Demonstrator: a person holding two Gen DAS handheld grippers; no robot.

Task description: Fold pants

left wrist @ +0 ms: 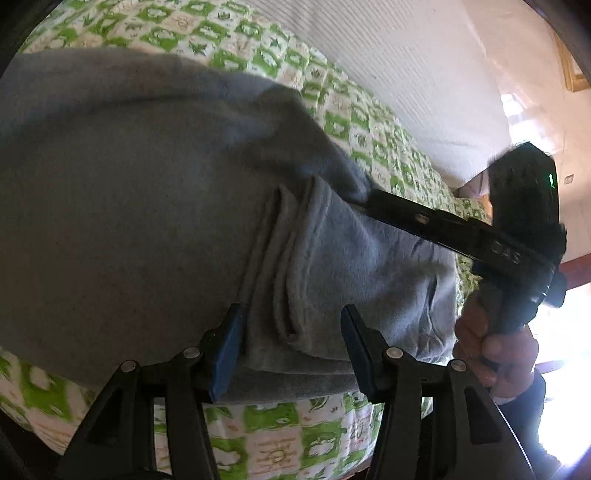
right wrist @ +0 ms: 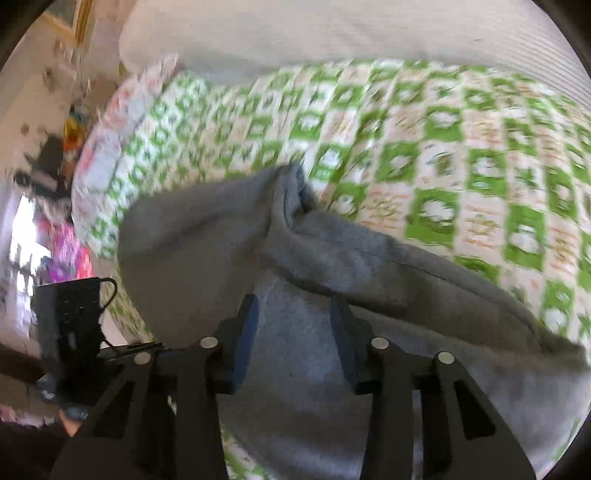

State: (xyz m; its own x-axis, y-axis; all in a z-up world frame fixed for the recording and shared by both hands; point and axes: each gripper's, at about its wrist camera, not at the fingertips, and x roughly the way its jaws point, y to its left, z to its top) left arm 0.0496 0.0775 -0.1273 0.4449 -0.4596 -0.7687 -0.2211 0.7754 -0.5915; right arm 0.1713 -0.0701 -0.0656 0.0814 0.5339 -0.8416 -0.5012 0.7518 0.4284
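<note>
Grey sweatpants point(left wrist: 140, 206) spread over a bed w/ green-and-white checked bedspread point(left wrist: 284, 435), bulk toward the bed's left side in left wrist view, folded hem layers bunched near the bed's near edge. Left gripper point(left wrist: 291, 321) w/ blue-padded fingers point(left wrist: 229, 347) spread apart, straddling the bunched fold of fabric, not pinching it. Right gripper point(left wrist: 373, 199) visible across the cloth in same view, black body angled down, tip buried at a raised ridge of fabric; hand point(left wrist: 495, 347) wrapped round its handle at right. In right wrist view, right gripper point(right wrist: 293, 310) fingers apart w/ grey cloth between & beneath; contact w/ pads unclear. Sweatpants point(right wrist: 229, 236) rumpled into a peak ahead. Pale ribbed mattress or headboard point(right wrist: 332, 29) along the bed's far edge. Background blurred.
</note>
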